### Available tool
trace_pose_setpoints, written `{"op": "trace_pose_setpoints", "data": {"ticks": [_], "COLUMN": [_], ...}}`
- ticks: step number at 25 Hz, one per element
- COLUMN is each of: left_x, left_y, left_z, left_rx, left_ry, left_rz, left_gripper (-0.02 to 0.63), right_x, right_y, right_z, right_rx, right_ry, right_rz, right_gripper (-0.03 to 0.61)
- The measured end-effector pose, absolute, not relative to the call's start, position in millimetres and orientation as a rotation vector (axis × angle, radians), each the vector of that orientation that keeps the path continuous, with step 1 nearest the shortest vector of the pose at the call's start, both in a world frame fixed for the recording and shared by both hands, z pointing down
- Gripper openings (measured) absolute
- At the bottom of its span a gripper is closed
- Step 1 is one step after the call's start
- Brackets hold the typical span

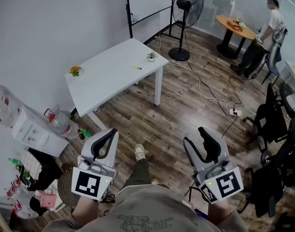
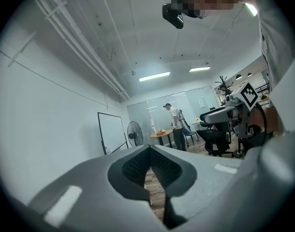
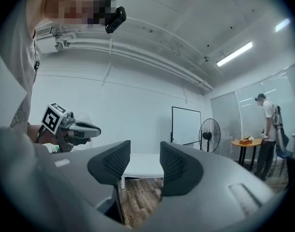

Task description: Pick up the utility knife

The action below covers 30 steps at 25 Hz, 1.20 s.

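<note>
The utility knife (image 1: 137,68) is a small yellow thing lying on the white table (image 1: 109,76), far ahead of both grippers. Neither gripper view shows it. My left gripper (image 1: 111,131) is held low at waist height with its jaws shut tip to tip (image 2: 150,148) and nothing between them. At the same height my right gripper (image 1: 194,134) stands open and empty. Through its gap (image 3: 145,158) I see the white table (image 3: 140,167) some way off. Both grippers are well short of the table.
Two small potted plants (image 1: 152,56) (image 1: 75,71) stand on the table. A floor fan (image 1: 188,6) stands behind it, with a cable and power strip (image 1: 234,112) on the wood floor. A person (image 1: 271,28) stands by a round table (image 1: 235,24). Office chairs (image 1: 275,115) are right, a water dispenser (image 1: 34,129) left.
</note>
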<state>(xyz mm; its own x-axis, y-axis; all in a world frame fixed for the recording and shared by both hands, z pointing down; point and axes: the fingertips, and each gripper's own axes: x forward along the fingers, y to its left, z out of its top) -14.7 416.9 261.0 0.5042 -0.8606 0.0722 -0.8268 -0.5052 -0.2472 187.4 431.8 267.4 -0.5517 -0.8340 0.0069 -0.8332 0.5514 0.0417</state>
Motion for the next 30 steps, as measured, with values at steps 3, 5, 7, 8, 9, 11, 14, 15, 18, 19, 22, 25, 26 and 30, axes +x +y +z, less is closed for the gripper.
{"op": "trace_pose_setpoints", "data": {"ticks": [3,5,7,8,9,11,14,15,18,19,22,25,26,30], "left_x": [-15.9,-18.3,-21.2,-23.1,-25.1,-28.5,-35.2,-38.4,-49.7,-53.7,-67.1,-78.6,-81.5,-95.6], "left_y": [400.4,385.5,367.3,357.3,347.2,327.8,297.0,284.8,243.5,229.8,188.5,144.5,130.1,78.7], "left_z": [267.5,271.4,273.9,275.2,276.7,280.2,286.2,286.6,281.8,280.5,278.9,279.3,279.2,279.5], "left_rx": [-2.580,-2.588,-2.590,-2.592,-2.596,-2.609,-2.628,-2.631,-2.634,-2.637,-2.649,-2.659,-2.663,-2.675], "left_ry": [1.461,1.461,1.470,1.481,1.489,1.481,1.471,1.470,1.466,1.464,1.454,1.419,1.403,1.378], "left_rz": [-0.293,-0.294,-0.293,-0.295,-0.295,-0.288,-0.305,-0.308,-0.299,-0.301,-0.311,-0.328,-0.327,-0.316], "left_gripper": [0.000,0.000,0.000,0.000,0.000,0.000,0.000,0.000,0.000,0.000,0.000,0.000,0.000,0.000], "right_x": [184.5,182.6,180.9,179.7,177.8,172.9,165.1,161.8,149.2,144.7,129.3,114.4,109.9,90.5], "right_y": [415.1,400.3,382.4,372.6,362.5,342.3,309.3,296.8,256.8,243.5,202.9,159.3,144.9,94.0], "right_z": [273.9,279.4,285.3,288.0,290.3,292.9,294.5,294.6,294.2,294.1,293.9,293.0,293.2,294.7], "right_rx": [1.465,1.461,1.454,1.449,1.443,1.435,1.427,1.425,1.419,1.417,1.412,1.424,1.428,1.421], "right_ry": [-2.728,-2.712,-2.693,-2.685,-2.678,-2.669,-2.656,-2.652,-2.639,-2.635,-2.625,-2.615,-2.611,-2.600], "right_rz": [-0.040,-0.028,-0.017,-0.012,-0.009,-0.002,0.007,0.010,0.020,0.025,0.043,0.053,0.056,0.060], "right_gripper": [0.219,0.219,0.219,0.219,0.219,0.219,0.219,0.219,0.219,0.219,0.219,0.216,0.214,0.213]}}
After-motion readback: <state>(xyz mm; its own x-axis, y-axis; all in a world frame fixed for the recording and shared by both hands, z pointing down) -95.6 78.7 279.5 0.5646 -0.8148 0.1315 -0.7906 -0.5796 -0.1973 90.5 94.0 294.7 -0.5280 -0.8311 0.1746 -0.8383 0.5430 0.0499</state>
